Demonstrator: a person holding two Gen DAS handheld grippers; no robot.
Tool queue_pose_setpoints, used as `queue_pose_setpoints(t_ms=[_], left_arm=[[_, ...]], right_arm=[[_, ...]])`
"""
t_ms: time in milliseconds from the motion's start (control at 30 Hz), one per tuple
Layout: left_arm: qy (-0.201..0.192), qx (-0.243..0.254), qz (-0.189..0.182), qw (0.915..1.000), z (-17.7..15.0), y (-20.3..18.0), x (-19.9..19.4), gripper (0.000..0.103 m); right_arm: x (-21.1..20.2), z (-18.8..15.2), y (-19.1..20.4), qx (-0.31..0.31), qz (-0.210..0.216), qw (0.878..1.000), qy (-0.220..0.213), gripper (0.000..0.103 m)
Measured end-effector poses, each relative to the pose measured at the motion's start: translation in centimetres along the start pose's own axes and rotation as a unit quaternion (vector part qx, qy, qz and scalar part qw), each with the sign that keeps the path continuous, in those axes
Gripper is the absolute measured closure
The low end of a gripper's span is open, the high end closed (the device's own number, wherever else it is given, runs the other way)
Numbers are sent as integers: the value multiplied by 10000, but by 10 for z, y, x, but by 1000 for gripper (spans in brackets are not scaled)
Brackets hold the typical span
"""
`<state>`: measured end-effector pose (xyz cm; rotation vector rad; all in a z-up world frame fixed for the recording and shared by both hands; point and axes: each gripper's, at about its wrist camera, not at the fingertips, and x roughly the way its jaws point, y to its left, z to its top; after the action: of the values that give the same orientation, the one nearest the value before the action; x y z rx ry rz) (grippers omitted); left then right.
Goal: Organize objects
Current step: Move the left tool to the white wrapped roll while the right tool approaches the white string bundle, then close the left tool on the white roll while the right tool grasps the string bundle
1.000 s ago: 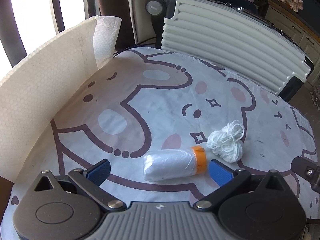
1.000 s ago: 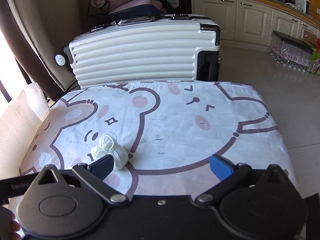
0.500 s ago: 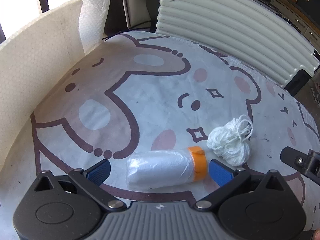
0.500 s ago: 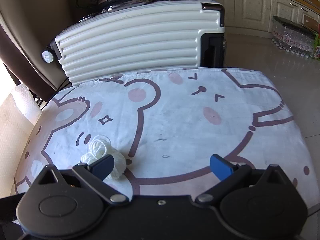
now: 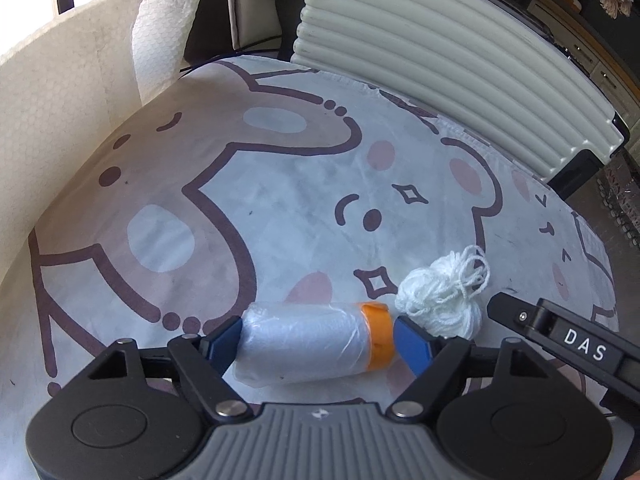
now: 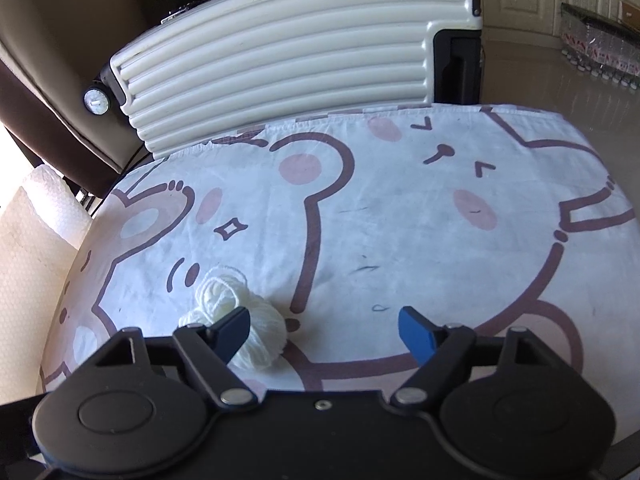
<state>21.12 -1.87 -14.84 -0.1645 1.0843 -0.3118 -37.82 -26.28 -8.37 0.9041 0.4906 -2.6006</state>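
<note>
Cartoon-bear cloth (image 5: 280,200) covers the counter, white with brown outlines and pink cheeks. On it, near the front edge in the left wrist view, lies a plastic-wrapped roll (image 5: 304,344) on its side, with an orange band (image 5: 378,334) around its right end. The left hand-held gripper (image 5: 316,344) straddles this roll lengthwise: one blue pad sits against the wrapped end, the other against the orange end. Its jaws are closing, and both pads appear to touch the roll, though how firmly they press cannot be told.

Just to the right of the roll, touching or nearly touching the orange end, sits a small bundle of white yarn (image 5: 444,300) with loose loops sticking up. In the left wrist view a black finger of the other tool, lettered "DAS", reaches in from the right beside the yarn.

The right hand-held gripper (image 6: 324,330) hangs low over the cloth with its jaws closing. The yarn bundle (image 6: 256,332) lies at its left finger, partly behind that blue pad; the right pad stands well apart from it over bare cloth, so nothing is clamped.

Behind the counter a cream ribbed suitcase (image 6: 288,68) lies on its side, one wheel (image 6: 95,101) showing at its left end. A sheet of white bubble wrap (image 5: 60,120) stands along the left edge of the counter.
</note>
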Motion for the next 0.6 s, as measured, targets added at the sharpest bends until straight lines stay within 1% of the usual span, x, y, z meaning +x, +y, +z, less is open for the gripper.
queue_pose_setpoints(t_ms=[200,300,400,533,567,600], left_arm=[[-106,154,269,9995,6,8,-5,22],[-121,154,347,9992,7,12,-5,22],[-111,135,367,9992,8,15,-5,23],[-115,119,400,9991,9,17,-5,23],[-115,118,407,9990,9,17,-5,23],[-117,117,414,9990,9,17,-6,23]], right_arm=[[12,-3,8,11,105,9999,96,31],[15,-4,12,9,195,9998,54,36],[16,-4,16,-36,297,9995,28,43],[15,-5,17,-5,513,9987,76,58],[15,-5,17,2,594,9982,113,61],[15,-5,19,-22,673,9976,162,61]])
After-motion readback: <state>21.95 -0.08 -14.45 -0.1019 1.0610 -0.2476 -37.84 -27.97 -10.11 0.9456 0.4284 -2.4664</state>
